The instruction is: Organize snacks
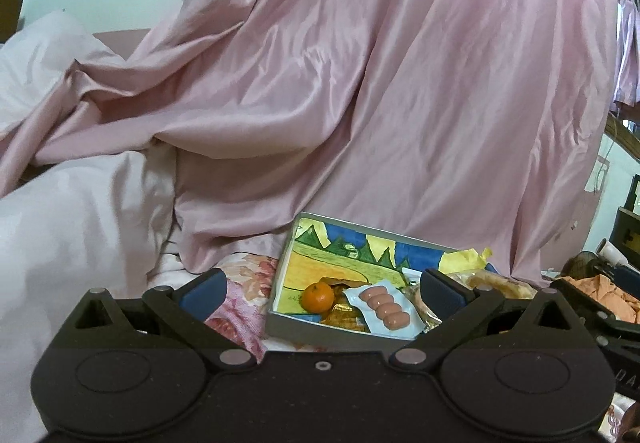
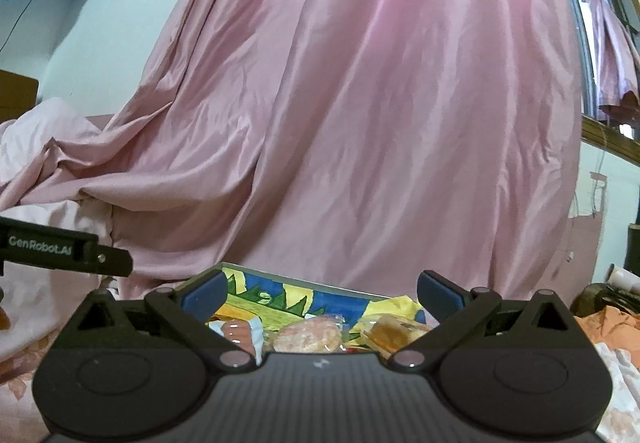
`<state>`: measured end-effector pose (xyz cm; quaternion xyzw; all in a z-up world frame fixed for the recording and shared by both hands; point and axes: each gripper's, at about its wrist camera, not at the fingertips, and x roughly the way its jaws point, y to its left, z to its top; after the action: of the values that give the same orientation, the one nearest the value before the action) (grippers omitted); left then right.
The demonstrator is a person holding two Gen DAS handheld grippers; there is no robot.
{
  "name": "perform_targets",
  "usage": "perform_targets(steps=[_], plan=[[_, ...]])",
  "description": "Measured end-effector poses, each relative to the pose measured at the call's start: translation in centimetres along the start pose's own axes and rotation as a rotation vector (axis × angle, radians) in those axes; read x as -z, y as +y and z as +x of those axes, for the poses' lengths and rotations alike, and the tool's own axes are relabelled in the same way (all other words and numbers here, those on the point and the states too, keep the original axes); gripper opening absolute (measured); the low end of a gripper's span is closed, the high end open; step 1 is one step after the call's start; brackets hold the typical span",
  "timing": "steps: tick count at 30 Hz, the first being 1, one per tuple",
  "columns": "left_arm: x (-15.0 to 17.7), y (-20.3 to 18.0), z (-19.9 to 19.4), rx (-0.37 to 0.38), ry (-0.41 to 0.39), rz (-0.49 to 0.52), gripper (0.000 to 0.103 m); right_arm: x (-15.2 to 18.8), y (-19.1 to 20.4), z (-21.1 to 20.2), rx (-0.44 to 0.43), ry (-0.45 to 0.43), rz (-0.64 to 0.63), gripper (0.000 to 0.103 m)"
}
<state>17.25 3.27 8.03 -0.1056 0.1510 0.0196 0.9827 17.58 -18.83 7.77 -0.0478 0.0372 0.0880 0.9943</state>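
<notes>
Both wrist views, grippers poised over the snack box. In the lower centre of the left view we see a shallow box [image 1: 297, 243] with a painted landscape lining, resting on bedding below a large pink curtain [image 1: 360, 83]. Inside it lie a mandarin [image 1: 317, 296], a blister pack of small sausages [image 1: 383, 308] just to its right, and gold-wrapped sweets [image 1: 344, 314] between and below them; wrapped pastries [image 1: 500, 285] sit at the box's right side. The left gripper [image 1: 322, 285] has its jaws spread wide and holds nothing; the mandarin and sausages lie between its fingers in the frame. In the right view, the right gripper [image 2: 320, 297] also stands with jaws spread and empty, above a wrapped round cake [image 2: 308, 337] and a wrapped amber-coloured snack [image 2: 396, 329], bottom centre. The other gripper's body enters at the left edge of this frame.

We judge sorting has barely begun. Risks: the mandarin may roll from a pinch; crinkly wrappers may slip or drag neighbours along; the box, which seems to sit on soft bedding, may tip if pressed at one edge; and the two grippers, working close together, may collide.
</notes>
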Motion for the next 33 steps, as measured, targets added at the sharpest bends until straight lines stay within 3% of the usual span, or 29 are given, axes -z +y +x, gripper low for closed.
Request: perform_targets(steps=[16, 33], plan=[[2.2, 0.2, -5.1, -0.005, -0.003, 0.057, 0.102, 0.9, -0.7, -5.6, 0.017, 0.031, 0.051, 0.103], [5.4, 0.4, -8.6, 0.0, 0.061, 0.09, 0.102, 2.3, -0.9, -9.8, 0.016, 0.075, 0.068, 0.103]])
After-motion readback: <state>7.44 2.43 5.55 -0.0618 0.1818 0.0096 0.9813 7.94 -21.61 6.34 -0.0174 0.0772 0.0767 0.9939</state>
